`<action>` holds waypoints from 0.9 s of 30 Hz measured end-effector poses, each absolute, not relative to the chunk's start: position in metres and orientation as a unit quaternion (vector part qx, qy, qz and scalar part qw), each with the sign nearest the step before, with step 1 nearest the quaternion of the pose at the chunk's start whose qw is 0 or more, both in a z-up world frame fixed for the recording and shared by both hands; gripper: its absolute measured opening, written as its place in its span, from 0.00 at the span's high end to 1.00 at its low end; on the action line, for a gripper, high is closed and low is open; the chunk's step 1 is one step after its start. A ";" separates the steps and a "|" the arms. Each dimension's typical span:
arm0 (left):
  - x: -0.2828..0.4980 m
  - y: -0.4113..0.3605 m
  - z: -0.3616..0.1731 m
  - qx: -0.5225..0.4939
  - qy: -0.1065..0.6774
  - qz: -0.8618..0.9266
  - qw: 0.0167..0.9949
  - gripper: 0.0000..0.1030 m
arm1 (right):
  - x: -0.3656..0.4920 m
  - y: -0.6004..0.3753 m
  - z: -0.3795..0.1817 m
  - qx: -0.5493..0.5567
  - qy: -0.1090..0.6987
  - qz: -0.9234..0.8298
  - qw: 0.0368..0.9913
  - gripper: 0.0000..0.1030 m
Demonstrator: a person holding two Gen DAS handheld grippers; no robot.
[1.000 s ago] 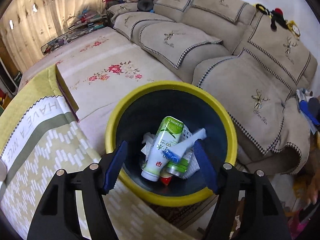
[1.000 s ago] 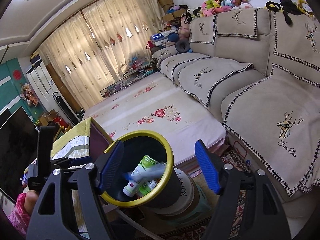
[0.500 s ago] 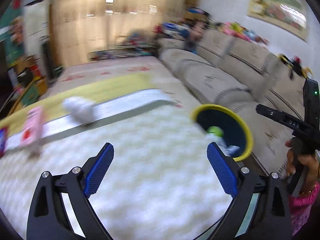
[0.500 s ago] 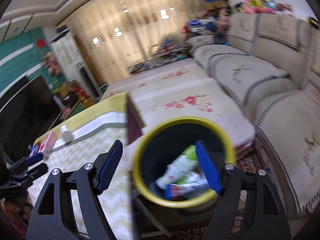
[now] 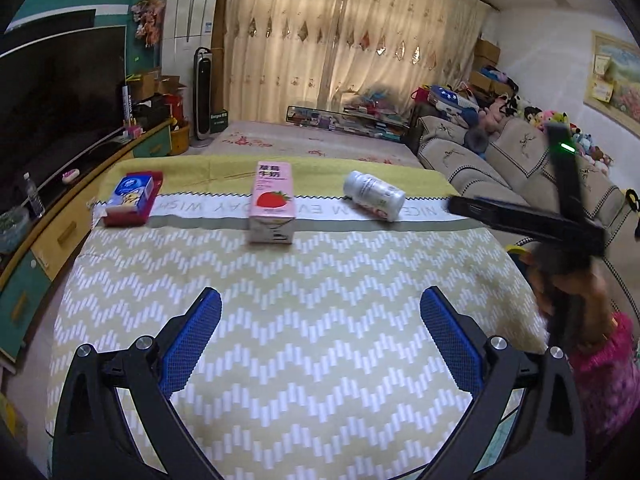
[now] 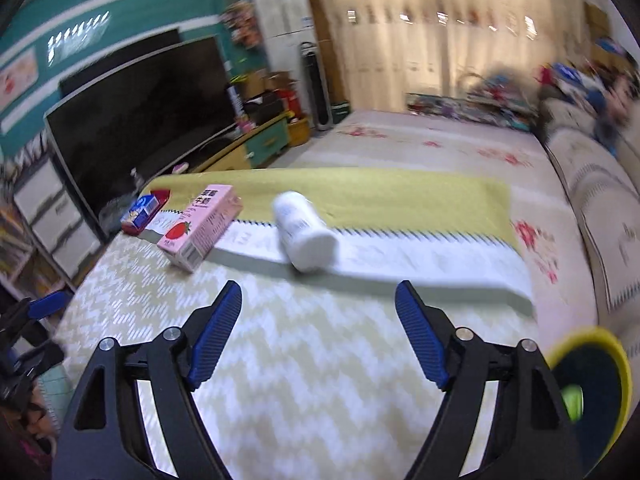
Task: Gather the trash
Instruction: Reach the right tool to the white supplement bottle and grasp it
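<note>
Three pieces of trash lie on the far side of the yellow-green zigzag tablecloth (image 5: 312, 312): a red and blue box (image 5: 132, 198) at left, a pink strawberry milk carton (image 5: 273, 202) in the middle, a white bottle (image 5: 374, 196) on its side at right. The right wrist view shows the same carton (image 6: 200, 226), bottle (image 6: 304, 230) and box (image 6: 145, 210). My left gripper (image 5: 320, 340) is open and empty over the near cloth. My right gripper (image 6: 318, 334) is open and empty, short of the bottle. The yellow-rimmed bin (image 6: 588, 396) sits at the table's right edge.
A TV (image 5: 52, 96) on a low cabinet runs along the left. A beige sofa (image 5: 500, 160) with plush toys stands at right. A floral mat (image 5: 304, 144) lies beyond the table. The right gripper's body (image 5: 528, 220) shows at the table's right edge.
Both grippers have swung from over the bin to face the table. The bin has moved out to the right edge of the right wrist view. Both stay open and empty.
</note>
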State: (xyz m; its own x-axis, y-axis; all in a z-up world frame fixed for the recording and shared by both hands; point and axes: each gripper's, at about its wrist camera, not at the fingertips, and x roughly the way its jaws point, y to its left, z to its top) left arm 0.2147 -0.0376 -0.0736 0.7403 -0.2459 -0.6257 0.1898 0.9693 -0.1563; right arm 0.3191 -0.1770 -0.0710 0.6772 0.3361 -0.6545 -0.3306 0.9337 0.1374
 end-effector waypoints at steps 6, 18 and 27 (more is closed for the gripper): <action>0.213 -0.034 -0.082 -0.046 0.346 -0.127 0.928 0.05 | 0.383 -0.150 -0.087 -0.042 0.375 0.197 0.905 0.26; 0.228 -0.028 -0.095 -0.060 0.361 -0.126 0.922 0.05 | 0.435 -0.121 -0.132 -0.082 0.427 0.218 0.873 0.26; 0.228 -0.033 -0.100 -0.062 0.365 -0.134 0.919 0.05 | 0.419 -0.117 -0.132 -0.089 0.438 0.214 0.869 0.57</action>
